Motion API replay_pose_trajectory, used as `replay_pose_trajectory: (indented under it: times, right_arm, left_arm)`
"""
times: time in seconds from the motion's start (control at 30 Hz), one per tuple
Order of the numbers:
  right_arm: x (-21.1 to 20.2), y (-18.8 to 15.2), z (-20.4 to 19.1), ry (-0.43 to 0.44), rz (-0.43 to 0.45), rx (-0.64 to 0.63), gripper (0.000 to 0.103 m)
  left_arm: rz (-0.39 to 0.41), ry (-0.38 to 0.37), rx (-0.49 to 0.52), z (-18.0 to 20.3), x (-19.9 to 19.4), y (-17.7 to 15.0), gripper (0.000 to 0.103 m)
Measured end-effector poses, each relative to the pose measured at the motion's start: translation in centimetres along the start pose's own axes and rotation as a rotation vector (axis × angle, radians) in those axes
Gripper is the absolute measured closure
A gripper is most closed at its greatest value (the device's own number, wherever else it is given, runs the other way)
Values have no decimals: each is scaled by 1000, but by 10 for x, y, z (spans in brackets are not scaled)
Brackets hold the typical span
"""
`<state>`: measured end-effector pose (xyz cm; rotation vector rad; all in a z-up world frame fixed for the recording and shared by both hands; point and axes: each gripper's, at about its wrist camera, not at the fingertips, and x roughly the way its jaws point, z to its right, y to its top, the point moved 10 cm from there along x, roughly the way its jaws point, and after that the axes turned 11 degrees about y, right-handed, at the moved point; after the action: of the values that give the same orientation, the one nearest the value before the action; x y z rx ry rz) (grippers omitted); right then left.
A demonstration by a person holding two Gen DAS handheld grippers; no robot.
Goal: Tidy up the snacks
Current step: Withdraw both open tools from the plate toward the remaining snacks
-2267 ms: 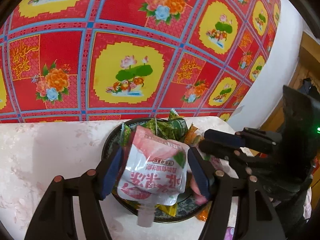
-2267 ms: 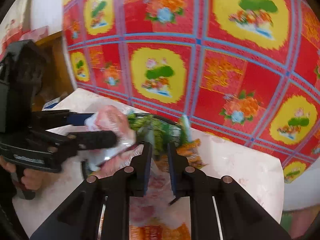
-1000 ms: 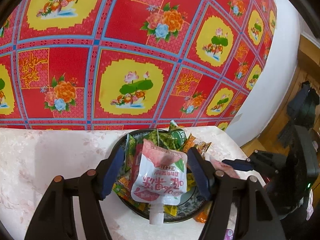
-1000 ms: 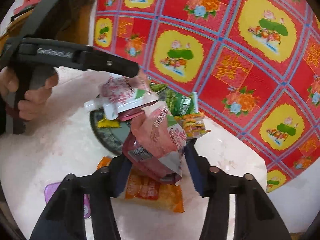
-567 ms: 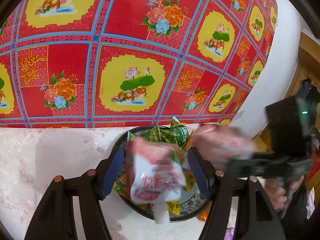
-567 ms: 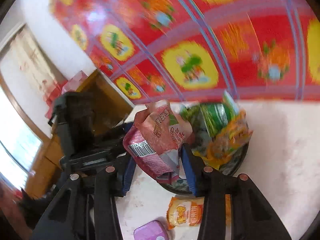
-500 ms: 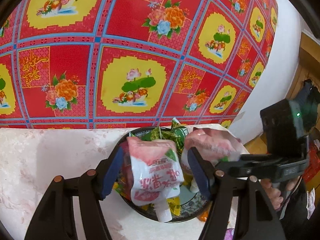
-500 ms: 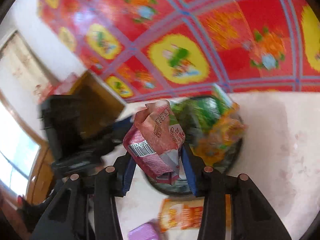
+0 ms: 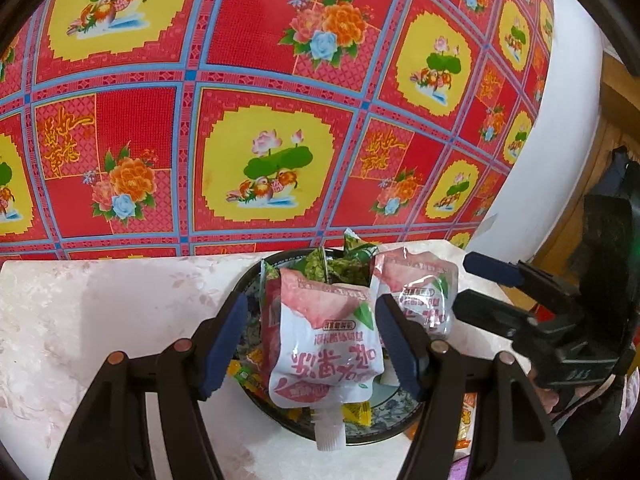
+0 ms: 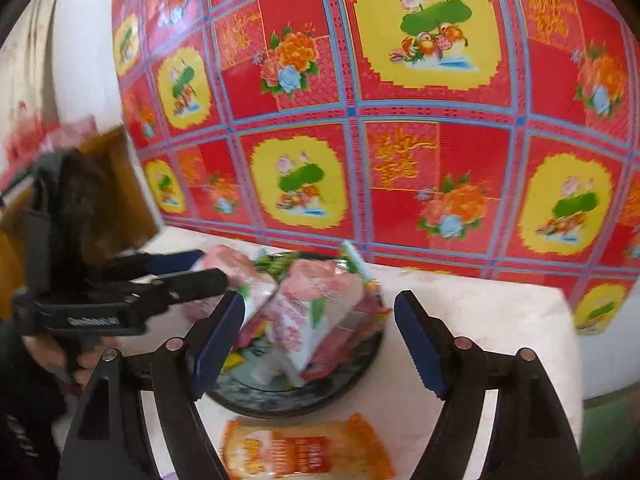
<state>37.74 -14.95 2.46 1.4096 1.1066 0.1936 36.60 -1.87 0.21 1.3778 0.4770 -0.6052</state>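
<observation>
Right jaws just opened, dropping pouch onto plate.

A red cloth checked with blue lines, its yellow panels showing lotus and ducks beside squares of orange peonies, fills both views from nine through twelve to three o'clock behind the counter, which has a pale pink, faintly flowered top. In the left wrist view a white wall curves down at two o'clock, with brown wooden furniture beyond it at three. In the right wrist view the white wall stands at ten o'clock above a brown wooden piece at nine.
</observation>
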Motion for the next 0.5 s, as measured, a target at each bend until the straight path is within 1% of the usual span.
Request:
replay_pose_trajectory:
  times: [0.2, 0.3, 0.37, 0.43, 0.5]
  right_arm:
    - [0, -3, 10, -46, -11, 15, 24]
    - [-2, -1, 10, -60, -8, -7, 24]
    - [-6, 1, 7, -63, -4, -33, 24]
    - [-11, 3, 0, -54, -26, -40, 24]
    - [-25, 8, -9, -56, -3, -35, 24]
  left_arm:
    - [-14, -1, 15, 2, 2, 2, 33]
    - [-14, -9, 32, 6, -2, 3, 32]
    - [-8, 11, 44, 7, -4, 6, 30]
    - [-15, 42, 64, 9, -10, 7, 30]
    - [-18, 56, 71, 10, -19, 6, 30]
